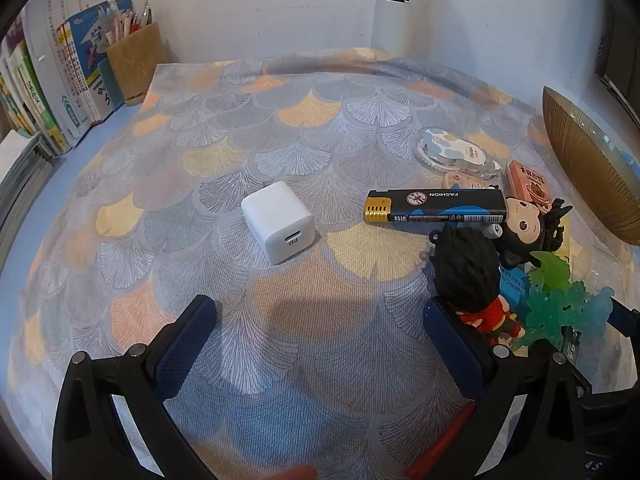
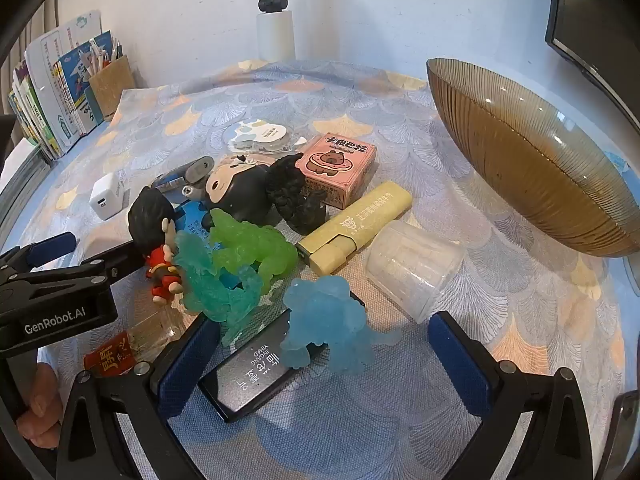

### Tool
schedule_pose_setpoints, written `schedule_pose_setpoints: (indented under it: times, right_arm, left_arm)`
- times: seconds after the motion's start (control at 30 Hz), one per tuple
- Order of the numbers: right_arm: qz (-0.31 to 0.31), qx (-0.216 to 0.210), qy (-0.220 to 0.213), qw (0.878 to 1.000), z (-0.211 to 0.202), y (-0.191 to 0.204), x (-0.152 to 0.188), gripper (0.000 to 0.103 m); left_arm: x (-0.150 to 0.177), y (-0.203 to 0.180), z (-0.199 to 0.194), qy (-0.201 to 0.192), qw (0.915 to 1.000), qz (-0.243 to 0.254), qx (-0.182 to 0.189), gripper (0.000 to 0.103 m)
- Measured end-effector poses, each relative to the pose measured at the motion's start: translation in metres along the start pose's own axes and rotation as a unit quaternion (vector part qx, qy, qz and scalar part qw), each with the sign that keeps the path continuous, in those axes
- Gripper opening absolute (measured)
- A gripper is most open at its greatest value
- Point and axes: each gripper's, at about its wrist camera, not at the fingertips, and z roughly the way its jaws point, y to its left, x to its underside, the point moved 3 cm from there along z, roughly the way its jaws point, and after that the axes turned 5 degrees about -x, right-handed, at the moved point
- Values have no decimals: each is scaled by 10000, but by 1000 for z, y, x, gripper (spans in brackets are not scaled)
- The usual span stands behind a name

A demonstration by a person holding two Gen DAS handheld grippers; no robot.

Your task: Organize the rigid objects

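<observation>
My left gripper (image 1: 320, 316) stands open above bare cloth, with a white charger cube (image 1: 277, 222) lying ahead of it and a black lighter (image 1: 436, 206) to the right. A red-clad figurine (image 1: 470, 276) leans by its right finger. My right gripper (image 2: 324, 338) is open over a blue translucent toy (image 2: 326, 320) and a black case (image 2: 252, 376); neither pad touches them. Green (image 2: 252, 246) and teal (image 2: 218, 288) toys, a dark doll (image 2: 240, 192), a pink box (image 2: 338, 166), a yellow highlighter (image 2: 356, 226) and a clear cup (image 2: 414, 266) crowd the cloth ahead. The left gripper (image 2: 60, 256) shows at the left edge.
A ribbed brown glass bowl (image 2: 532, 160) stands at the right. Books (image 1: 52, 92) and a pen holder (image 1: 136, 60) line the back left. A white lamp post (image 2: 276, 12) rises at the back wall. A red packet (image 2: 108, 360) lies near a hand (image 2: 40, 404).
</observation>
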Motion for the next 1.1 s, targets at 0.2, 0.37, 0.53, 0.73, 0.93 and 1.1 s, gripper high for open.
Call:
schedule_pose_setpoints:
  times: [0.2,0.37,0.53,0.73,0.93,1.1]
  right_arm:
    - [-9,66,18,10000,0,-2,0,103]
    - [16,27,6,10000,0,-3,1,103]
    - [19,21,3,10000,1,-1,0,103]
    - [20,20,4,10000,1,0,-1,103]
    - [20,20,3,10000,1,0,-1,103]
    - [20,19,2,10000,1,0,-1,103]
  left_arm:
    - [-3,1,2,12,10000,12,-5,103]
    - [-2,2,0,-35,10000,-24,-19,103]
    - [2,0,0,-45,10000,-14,-22,103]
    - [2,0,0,-46,10000,-11,-22,103]
    - [2,0,0,-46,10000,-8,-24,103]
    - [2,0,0,-47,10000,-10,-25,103]
